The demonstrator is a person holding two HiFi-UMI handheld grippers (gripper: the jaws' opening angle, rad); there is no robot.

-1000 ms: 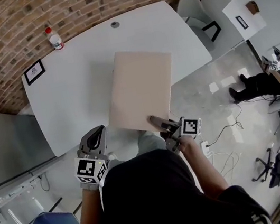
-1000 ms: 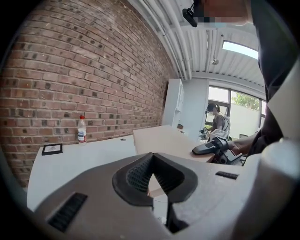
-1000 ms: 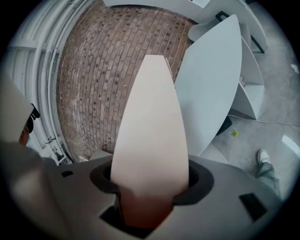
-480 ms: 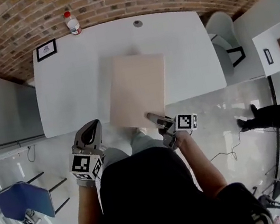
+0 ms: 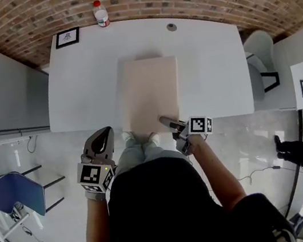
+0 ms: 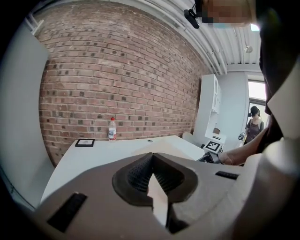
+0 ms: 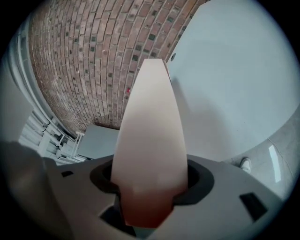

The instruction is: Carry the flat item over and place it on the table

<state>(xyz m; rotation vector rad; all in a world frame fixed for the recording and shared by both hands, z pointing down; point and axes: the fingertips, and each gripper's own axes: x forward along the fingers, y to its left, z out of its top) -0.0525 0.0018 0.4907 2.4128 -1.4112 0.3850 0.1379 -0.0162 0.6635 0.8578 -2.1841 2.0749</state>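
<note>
A beige flat board (image 5: 150,94) hangs over the middle of the white table (image 5: 82,89), and its near end sticks out past the table's front edge. My right gripper (image 5: 169,125) is shut on the board's near right corner. In the right gripper view the board (image 7: 150,122) runs forward from between the jaws of that gripper (image 7: 150,187) toward the brick wall. I cannot tell whether its far end touches the table. My left gripper (image 5: 101,146) hangs left of the board with its jaws shut on nothing, as the left gripper view (image 6: 152,161) also shows.
A plastic bottle (image 5: 100,13) and a small framed picture (image 5: 67,37) stand at the table's far edge by the brick wall. A cable grommet (image 5: 171,27) sits in the tabletop. A grey chair (image 5: 259,58) is at the right, a blue chair (image 5: 13,191) at the left.
I have come closer and squared up to the table. The board, still in my right gripper, now reaches further over the tabletop. The left gripper has kept its place beside me.
</note>
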